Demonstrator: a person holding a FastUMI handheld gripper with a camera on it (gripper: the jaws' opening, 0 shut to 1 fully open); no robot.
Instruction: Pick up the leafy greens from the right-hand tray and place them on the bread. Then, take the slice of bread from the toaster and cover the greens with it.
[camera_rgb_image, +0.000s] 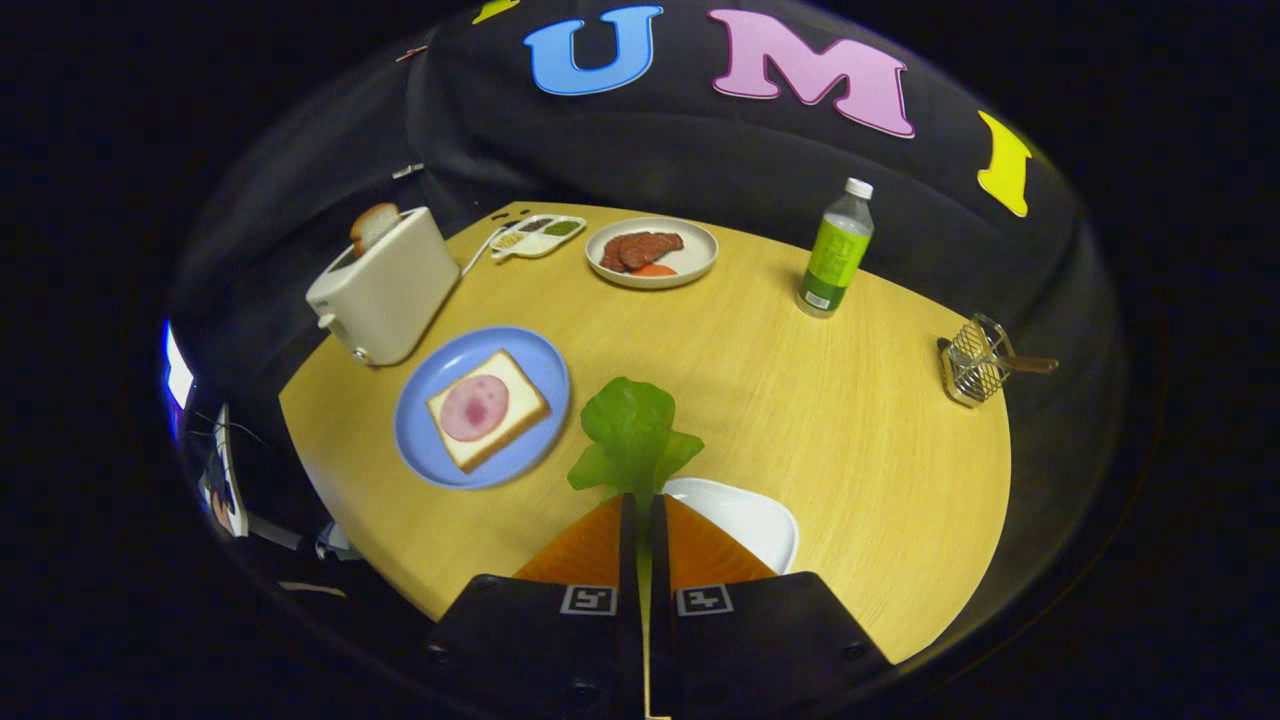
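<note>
While its two fingers are pressing together on the stem end of the leafy greens (632, 432), the gripper (640, 497) is holding the leaf up above the round wooden table (850, 430), almost fully closed around it. Just beneath the fingers a white tray (750, 518) is lying, and the leaf is hanging just ahead of it. Beside the greens a blue plate (430, 385) is carrying a slice of bread (488, 410) topped with a round of ham (474, 407). Beyond the plate a white toaster (385, 287) is holding a second bread slice (373, 226) upright in its slot. Farther past the plate are sitting a condiment tray (537, 236), a plate of meat slices (651, 252), a green-labelled bottle (835, 250) and a wire rack (975, 362).
</note>
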